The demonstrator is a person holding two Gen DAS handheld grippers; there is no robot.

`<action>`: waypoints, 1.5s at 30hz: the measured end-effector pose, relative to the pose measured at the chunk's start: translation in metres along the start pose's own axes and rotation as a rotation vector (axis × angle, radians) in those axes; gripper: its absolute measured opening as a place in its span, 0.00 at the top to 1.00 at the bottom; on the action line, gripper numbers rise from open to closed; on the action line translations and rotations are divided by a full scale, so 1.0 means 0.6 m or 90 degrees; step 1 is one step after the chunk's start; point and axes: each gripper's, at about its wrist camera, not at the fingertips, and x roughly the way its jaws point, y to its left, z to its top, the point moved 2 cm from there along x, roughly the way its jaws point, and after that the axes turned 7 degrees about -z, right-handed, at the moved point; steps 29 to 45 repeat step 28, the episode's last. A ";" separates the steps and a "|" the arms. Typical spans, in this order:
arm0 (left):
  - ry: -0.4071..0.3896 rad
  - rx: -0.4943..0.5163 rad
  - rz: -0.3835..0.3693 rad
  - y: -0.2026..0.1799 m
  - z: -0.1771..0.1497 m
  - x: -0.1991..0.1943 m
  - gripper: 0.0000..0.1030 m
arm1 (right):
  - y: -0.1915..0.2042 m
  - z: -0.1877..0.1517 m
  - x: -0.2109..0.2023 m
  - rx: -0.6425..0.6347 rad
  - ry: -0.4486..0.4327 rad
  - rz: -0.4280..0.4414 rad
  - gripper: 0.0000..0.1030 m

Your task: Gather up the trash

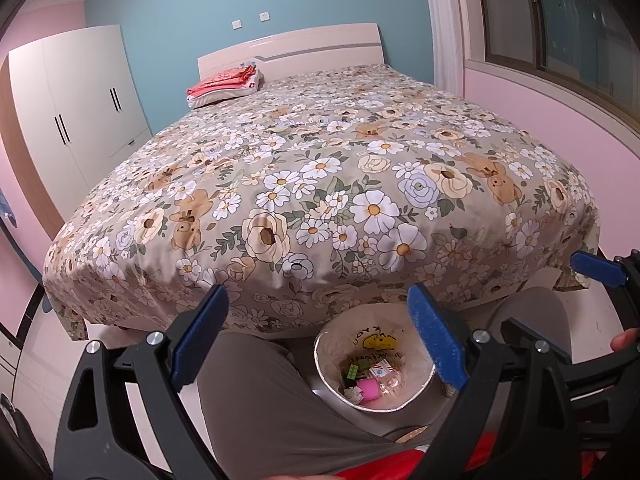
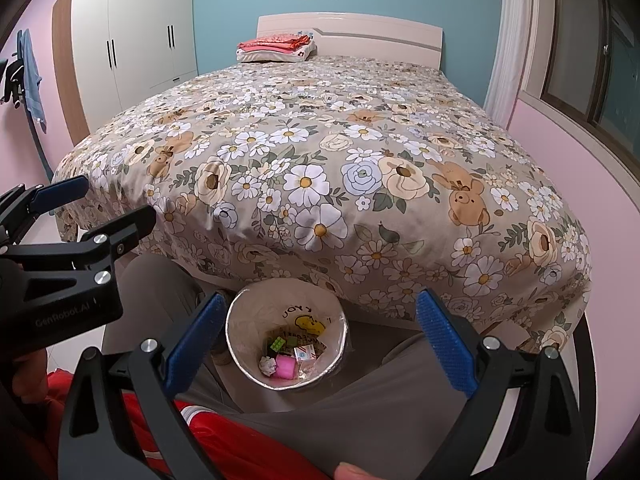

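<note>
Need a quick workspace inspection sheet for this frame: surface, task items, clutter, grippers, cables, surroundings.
Surface: bed under a flat floral cover; pale tiled floor at its foot.
Job's things: lined trash bin on the floor at the foot of the bed, between the person's legs; it holds a pink block, green brick, crumpled paper and small wrappers.
Clutter: folded clothes by the headboard; no loose trash seen on the bed.
Grippers: left gripper open, empty; right gripper open, empty; both above the bin.
Cables: nothing seen.
Surroundings: white wardrobe, window, blue and pink walls.
</note>
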 end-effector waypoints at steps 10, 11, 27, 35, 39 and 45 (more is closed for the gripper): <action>0.013 0.011 -0.010 -0.001 0.006 0.010 0.13 | -0.003 -0.003 0.004 0.001 0.007 0.002 0.05; 0.014 0.012 -0.011 -0.001 0.006 0.010 0.13 | -0.003 -0.003 0.003 0.001 0.007 0.003 0.05; 0.008 0.036 -0.016 -0.007 0.013 0.003 0.13 | -0.005 0.000 0.006 0.003 0.011 0.005 0.05; 0.008 0.035 -0.016 -0.005 0.013 0.002 0.13 | -0.005 0.000 0.006 0.003 0.011 0.005 0.05; 0.008 0.035 -0.016 -0.005 0.013 0.002 0.13 | -0.005 0.000 0.006 0.003 0.011 0.005 0.05; 0.008 0.035 -0.016 -0.005 0.013 0.002 0.13 | -0.005 0.000 0.006 0.003 0.011 0.005 0.05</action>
